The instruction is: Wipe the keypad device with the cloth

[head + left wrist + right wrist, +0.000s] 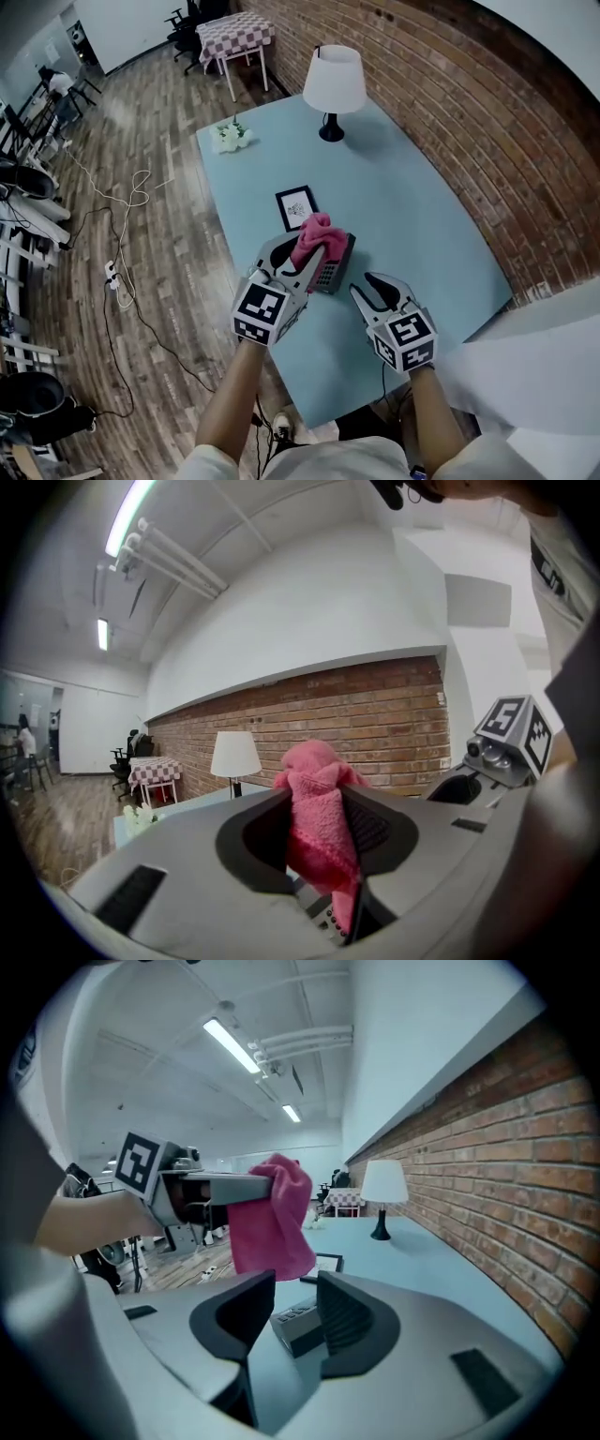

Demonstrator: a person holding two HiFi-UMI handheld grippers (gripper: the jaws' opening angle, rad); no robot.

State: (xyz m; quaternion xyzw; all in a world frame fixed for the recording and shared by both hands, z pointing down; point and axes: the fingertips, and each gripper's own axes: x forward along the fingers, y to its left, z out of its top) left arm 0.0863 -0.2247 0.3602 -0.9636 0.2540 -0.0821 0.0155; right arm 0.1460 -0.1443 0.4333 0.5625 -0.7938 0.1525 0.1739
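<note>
A pale blue table beside a brick wall holds a white-shaded lamp (dark base), a black-framed card and white flowers. Cables trail across the wooden floor.

Wall: red brick running right along the tabletop
Floor: dark wood planks
Furniture: white lamp, checkered table
Light: ceiling strips glowing

Bright, even indoor light from ceiling tubes; mild glare off them. Soft shadow on table beside lamp. Head view dimmer, colours flat. Heavy fisheye bend twd edges, black vignette in both gripper views. Cloth slightly soft close-up.
</note>
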